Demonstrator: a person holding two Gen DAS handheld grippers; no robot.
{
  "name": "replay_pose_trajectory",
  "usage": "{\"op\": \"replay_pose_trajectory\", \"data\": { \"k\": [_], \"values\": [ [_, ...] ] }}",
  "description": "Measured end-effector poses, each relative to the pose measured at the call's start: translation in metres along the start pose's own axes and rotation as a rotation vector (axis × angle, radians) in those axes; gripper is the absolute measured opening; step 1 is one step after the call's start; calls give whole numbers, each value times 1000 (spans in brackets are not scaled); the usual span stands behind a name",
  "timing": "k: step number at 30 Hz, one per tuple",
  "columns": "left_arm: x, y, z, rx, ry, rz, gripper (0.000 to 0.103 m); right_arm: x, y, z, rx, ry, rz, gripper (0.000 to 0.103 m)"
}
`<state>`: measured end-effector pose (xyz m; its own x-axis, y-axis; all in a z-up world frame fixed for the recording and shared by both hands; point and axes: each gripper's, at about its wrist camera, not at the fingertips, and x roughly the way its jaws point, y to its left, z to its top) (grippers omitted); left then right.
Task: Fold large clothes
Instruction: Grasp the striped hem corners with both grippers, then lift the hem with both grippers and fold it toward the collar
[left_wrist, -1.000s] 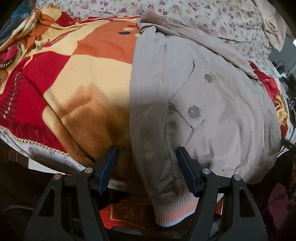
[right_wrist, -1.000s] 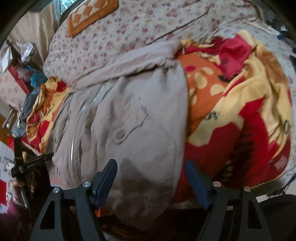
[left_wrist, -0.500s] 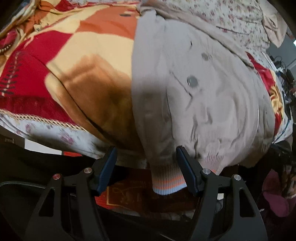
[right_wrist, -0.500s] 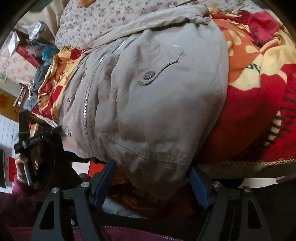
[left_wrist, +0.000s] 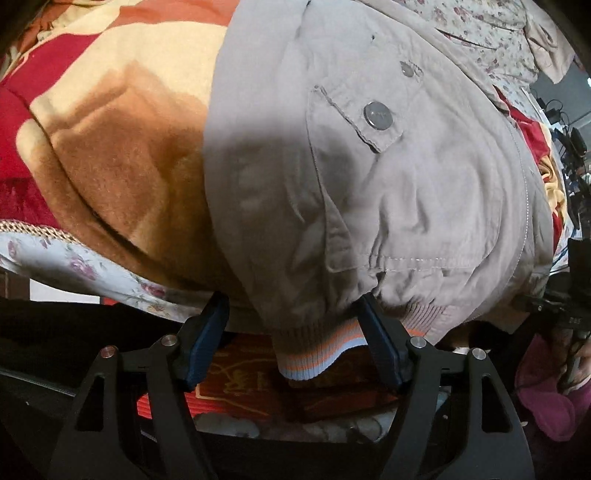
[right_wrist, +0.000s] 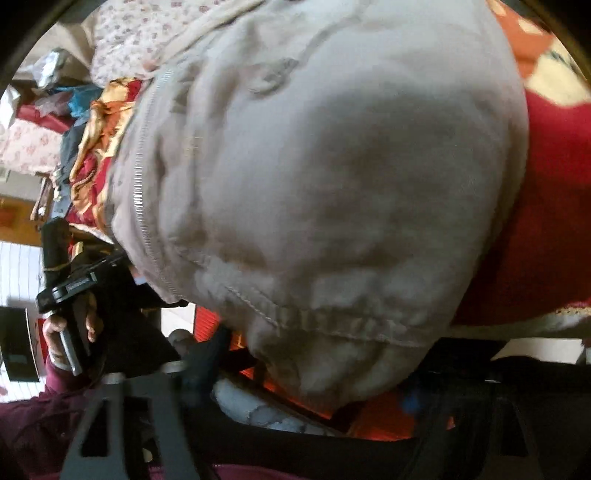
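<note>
Jaws on the left gripper (left_wrist: 291, 343) spread, opening around the ribbed hem (left_wrist: 314, 354); right gripper (right_wrist: 295, 376) jaws closing on that hem's other end, contact blurred. Beige jacket (left_wrist: 369, 177) drapes over the bed's fleece blanket (left_wrist: 110, 147), hem overhanging: soft, floppy, fairly weighty cotton, so grip the thick knit band.

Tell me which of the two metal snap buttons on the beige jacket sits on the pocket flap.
The larger, nearer snap on the jacket; the smaller snap lies farther up, off the flap.
</note>
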<state>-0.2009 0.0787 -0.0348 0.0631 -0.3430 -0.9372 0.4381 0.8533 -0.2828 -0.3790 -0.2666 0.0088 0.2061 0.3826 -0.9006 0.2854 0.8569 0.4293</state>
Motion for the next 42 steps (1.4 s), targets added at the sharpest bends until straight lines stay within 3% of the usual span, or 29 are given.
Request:
{"op": "replay_pose_trajectory", "data": {
  "k": [1, 3, 5, 8, 13, 20, 26, 33, 37, 42],
  "values": [
    [1, -1, 0, -8, 1, -8, 70, -4, 2, -1, -8, -15, 8, 34],
    [-1, -2, 0, -3, 0, -61, 46, -11, 5, -6, -13, -36, 21, 27],
    [-7, -6, -1, 18, -11, -49, 24, -18, 10, -13, -25, -54, 24, 21],
    [-23, -9, -5, 42, -36, -68, 15, -31, 21, -24, -40, -68, 65, 14],
    [-65, -15, -3, 76, -97, -120, 14, -59, 37, -30, -62, -131, 154, 12],
    [-127, -26, 26, 96, -218, -192, 14, -111, 63, -5, -107, -303, 286, 11],
    [-161, -26, 79, 61, -302, -269, 14, -155, 64, 47, -117, -501, 321, 11],
    [-178, -43, 133, 95, -321, -271, 14, -178, 51, 108, -75, -612, 325, 11],
    [-176, -43, 129, 100, -308, -270, 14, -188, 45, 122, -52, -626, 353, 11],
    [-170, -25, 95, 24, -254, -303, 14, -186, 50, 103, -100, -596, 374, 11]
  ]
}}
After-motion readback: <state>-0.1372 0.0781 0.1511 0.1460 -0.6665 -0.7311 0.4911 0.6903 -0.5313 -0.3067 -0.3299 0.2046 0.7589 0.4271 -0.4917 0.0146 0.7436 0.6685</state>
